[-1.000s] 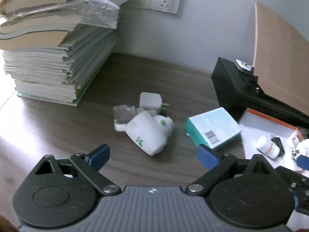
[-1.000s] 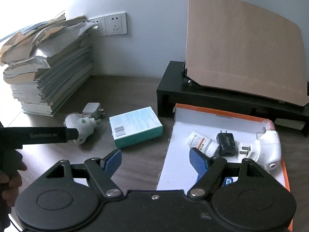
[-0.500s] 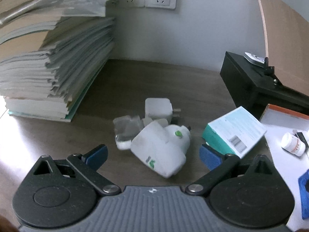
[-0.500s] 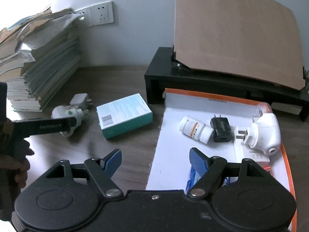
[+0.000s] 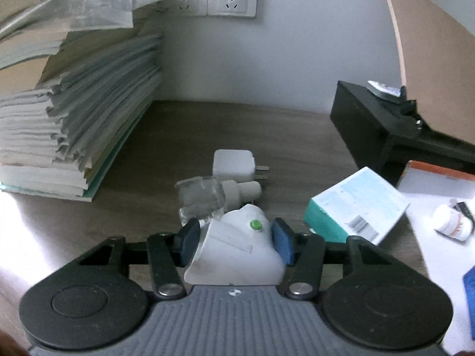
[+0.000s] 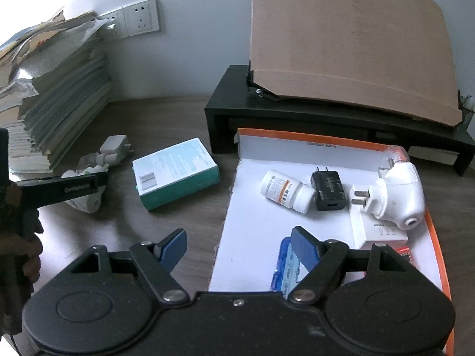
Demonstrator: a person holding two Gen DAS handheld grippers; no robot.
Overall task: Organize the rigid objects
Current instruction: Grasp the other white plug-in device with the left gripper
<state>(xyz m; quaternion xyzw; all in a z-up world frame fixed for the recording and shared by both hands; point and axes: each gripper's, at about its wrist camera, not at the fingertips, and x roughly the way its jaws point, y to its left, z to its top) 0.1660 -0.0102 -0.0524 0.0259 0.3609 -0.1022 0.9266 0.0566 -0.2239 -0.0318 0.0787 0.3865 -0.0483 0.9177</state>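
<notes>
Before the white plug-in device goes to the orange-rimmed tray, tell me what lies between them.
The teal box lies on the table between the white plug-in device, now between the closing jaws of the left hand-held gripper, and the orange-rimmed tray. Lifting over it should clear it.

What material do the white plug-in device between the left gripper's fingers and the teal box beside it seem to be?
White plug-in device: likely hard matte plastic, with a smooth moulded shell that keeps its shape. Teal box: probably printed cardboard, with sharp folded edges and a barcode label.
</notes>
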